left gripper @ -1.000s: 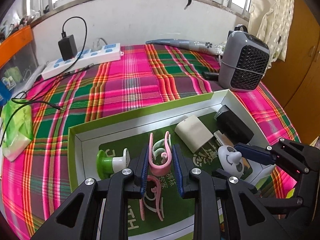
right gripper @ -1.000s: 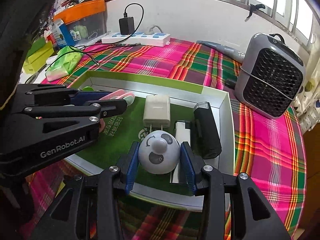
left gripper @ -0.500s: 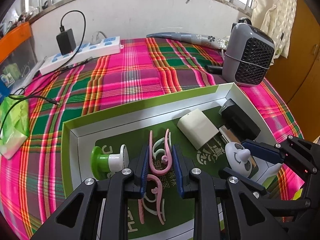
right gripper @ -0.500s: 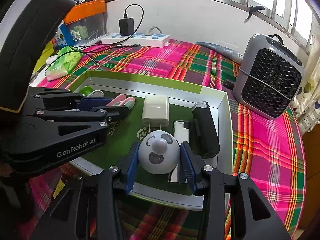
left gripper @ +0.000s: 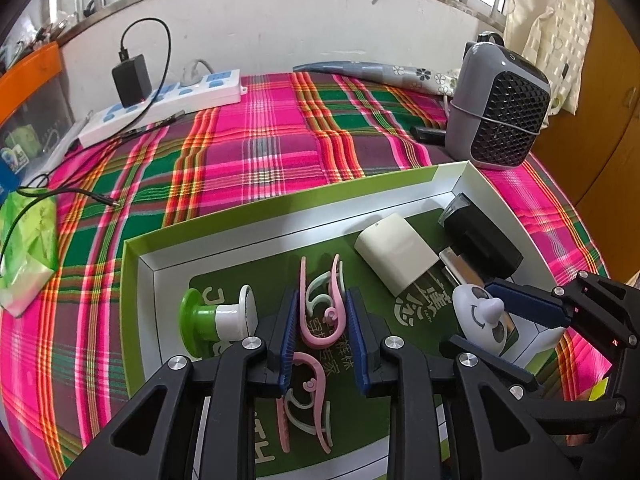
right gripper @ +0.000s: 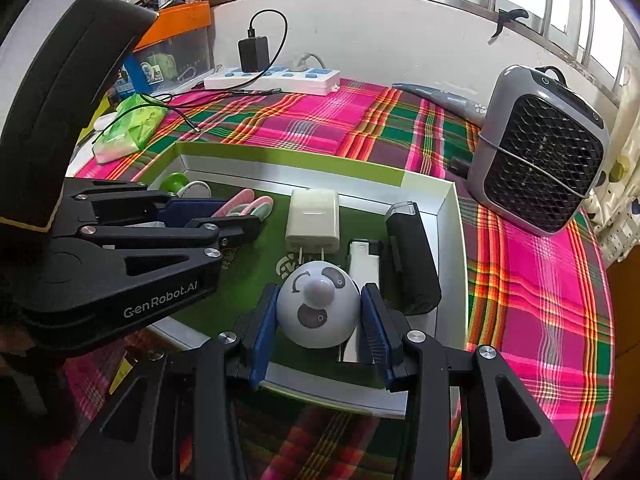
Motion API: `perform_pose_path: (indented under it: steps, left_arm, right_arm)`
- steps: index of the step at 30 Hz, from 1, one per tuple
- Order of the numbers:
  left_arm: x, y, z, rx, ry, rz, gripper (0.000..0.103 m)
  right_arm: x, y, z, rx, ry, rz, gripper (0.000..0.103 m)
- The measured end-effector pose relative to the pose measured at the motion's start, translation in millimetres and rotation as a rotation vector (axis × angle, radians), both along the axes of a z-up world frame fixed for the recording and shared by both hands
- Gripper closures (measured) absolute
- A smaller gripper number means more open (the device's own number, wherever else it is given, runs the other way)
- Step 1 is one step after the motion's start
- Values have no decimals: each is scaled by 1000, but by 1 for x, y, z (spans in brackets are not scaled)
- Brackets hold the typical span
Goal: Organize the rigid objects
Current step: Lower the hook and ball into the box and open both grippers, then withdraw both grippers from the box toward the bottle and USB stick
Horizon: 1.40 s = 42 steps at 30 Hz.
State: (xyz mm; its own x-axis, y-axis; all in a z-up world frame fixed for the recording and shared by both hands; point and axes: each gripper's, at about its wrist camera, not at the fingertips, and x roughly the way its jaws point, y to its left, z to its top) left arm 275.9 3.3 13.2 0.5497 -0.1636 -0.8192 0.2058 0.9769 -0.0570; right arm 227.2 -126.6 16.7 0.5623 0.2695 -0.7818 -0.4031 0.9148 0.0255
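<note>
The clip (left gripper: 320,312), pink and pale green, lies in the tray (left gripper: 132,280) between the pads of the left tongs (left gripper: 322,334), whose jaws have just been opening and now stand slightly clear of it. The right tongs (right gripper: 318,320) are clamped on the panda toy (right gripper: 318,304), low at the tray's near edge. Risks, as judged here: lifting out, the left pads could snag the clip or the second clip (left gripper: 306,404) below them; the toy, once freed, could roll against the lighter (right gripper: 362,268). A charger (right gripper: 312,220), black case (right gripper: 408,256) and green stamp (left gripper: 216,316) crowd the tray, on the plaid counter (left gripper: 260,152).
</note>
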Motion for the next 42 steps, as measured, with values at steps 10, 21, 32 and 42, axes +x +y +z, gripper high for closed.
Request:
perform_pose_path:
  steps: [10, 21, 32, 42]
  left_arm:
    - [-10, 3, 7, 12, -19, 26, 65]
    - [-28, 4, 22, 12, -54, 29, 65]
    - [-60, 9, 38, 6, -86, 48, 65]
    - [-106, 31, 50, -41, -129, 101, 65]
  right_arm:
    - [-3, 1, 1, 8, -1, -8, 60]
    - [-9, -5, 5, 46, -5, -32, 56]
    - [-29, -11, 17, 63, -35, -50, 56]
    - [-63, -25, 28, 120, -53, -94, 56]
